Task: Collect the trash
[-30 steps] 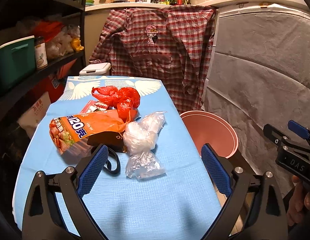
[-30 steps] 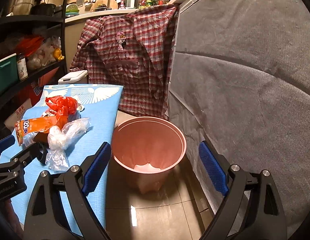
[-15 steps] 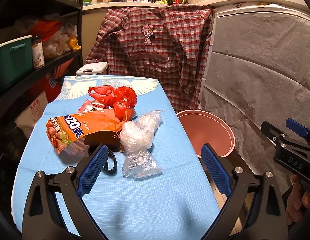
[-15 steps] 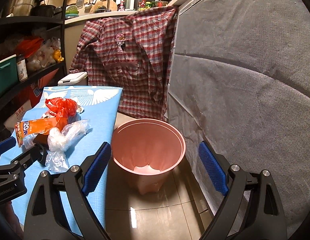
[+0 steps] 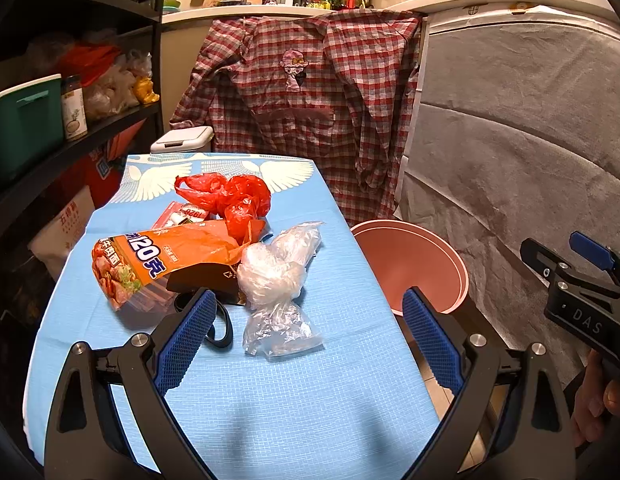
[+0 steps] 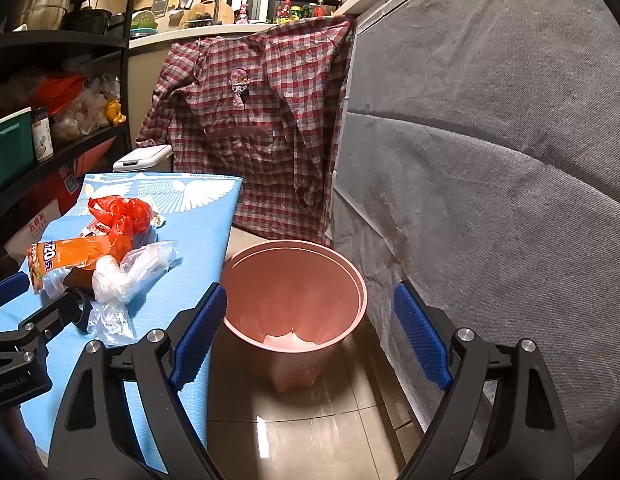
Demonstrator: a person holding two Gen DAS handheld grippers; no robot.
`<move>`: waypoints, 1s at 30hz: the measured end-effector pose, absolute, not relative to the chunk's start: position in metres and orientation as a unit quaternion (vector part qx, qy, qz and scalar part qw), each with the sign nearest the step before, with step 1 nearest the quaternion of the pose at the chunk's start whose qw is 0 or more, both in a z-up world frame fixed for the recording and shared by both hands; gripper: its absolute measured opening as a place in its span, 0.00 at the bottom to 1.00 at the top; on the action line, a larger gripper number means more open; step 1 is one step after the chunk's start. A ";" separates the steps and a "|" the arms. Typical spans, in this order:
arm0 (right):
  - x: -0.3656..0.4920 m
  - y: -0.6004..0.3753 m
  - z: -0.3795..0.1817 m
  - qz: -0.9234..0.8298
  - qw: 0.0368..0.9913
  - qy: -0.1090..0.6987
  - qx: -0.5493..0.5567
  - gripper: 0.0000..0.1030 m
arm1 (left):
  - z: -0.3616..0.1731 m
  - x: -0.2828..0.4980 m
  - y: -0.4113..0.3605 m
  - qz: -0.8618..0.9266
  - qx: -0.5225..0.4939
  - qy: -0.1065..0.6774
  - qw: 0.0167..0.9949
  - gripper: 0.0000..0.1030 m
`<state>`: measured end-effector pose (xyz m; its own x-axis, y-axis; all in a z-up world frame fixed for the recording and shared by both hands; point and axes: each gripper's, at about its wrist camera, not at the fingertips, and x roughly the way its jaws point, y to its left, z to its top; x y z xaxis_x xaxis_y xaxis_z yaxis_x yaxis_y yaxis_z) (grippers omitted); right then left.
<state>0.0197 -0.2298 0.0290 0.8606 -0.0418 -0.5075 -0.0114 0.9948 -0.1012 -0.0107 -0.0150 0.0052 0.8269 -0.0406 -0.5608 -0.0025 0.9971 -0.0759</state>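
Observation:
Trash lies in a heap on the blue table (image 5: 270, 400): a clear plastic bag (image 5: 276, 276), an orange snack wrapper (image 5: 150, 260), a red plastic bag (image 5: 234, 196), a dark carton (image 5: 206, 280) and a small pink packet (image 5: 182, 214). My left gripper (image 5: 306, 332) is open and empty, just short of the clear bag. A pink bin (image 6: 294, 300) stands on the floor beside the table's right edge, also in the left wrist view (image 5: 414, 264). My right gripper (image 6: 306, 332) is open and empty, above the bin's near rim. The heap also shows in the right wrist view (image 6: 122, 276).
A plaid shirt (image 5: 310, 120) hangs behind the table. A grey covered surface (image 6: 490, 160) rises right of the bin. Dark shelves with a green box (image 5: 22, 120) stand at the left. A white lidded bin (image 5: 182, 140) sits behind the table. Tiled floor (image 6: 310, 432) lies below.
The left wrist view has drifted a little, so the trash and bin sit slightly more to the left and lower. Both grippers stay open and empty.

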 end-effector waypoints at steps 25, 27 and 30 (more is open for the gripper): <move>0.017 -0.228 0.030 -0.011 0.965 0.258 -0.050 0.80 | 0.003 -0.012 -0.015 -0.009 -0.038 0.293 0.955 0.88; 0.017 -0.229 0.030 -0.011 0.965 0.258 -0.050 0.80 | 0.003 -0.012 -0.015 -0.009 -0.038 0.294 0.955 0.88; 0.017 -0.227 0.029 -0.011 0.965 0.259 -0.052 0.80 | 0.003 -0.012 -0.016 -0.009 -0.038 0.293 0.955 0.88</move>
